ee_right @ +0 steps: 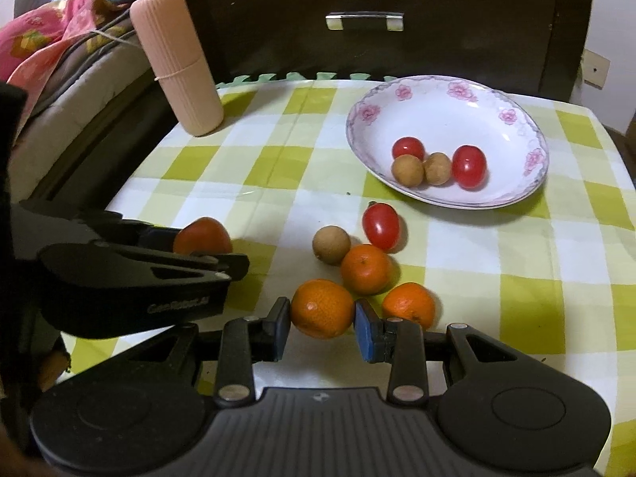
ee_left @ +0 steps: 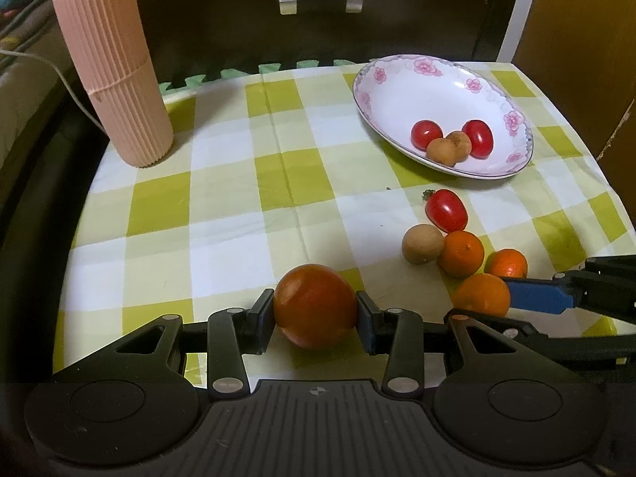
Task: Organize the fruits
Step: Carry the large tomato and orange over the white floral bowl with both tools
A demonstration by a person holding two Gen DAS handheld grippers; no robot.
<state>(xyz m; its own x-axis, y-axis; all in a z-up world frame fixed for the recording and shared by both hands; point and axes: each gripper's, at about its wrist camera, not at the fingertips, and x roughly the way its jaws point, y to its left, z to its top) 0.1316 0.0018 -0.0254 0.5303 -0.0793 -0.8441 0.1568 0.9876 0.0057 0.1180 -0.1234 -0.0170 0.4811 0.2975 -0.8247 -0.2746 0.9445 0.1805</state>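
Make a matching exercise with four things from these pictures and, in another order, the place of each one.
Things:
1. large tomato
2. largest mandarin
3. pink ribbed container
4. two longans side by side

Places:
A. standing upright at the far left of the checked cloth
B. inside the flowered plate
C. between the fingers of the left gripper
D. between the fingers of the right gripper

Pairs: 1-C, 2-D, 3-A, 4-B
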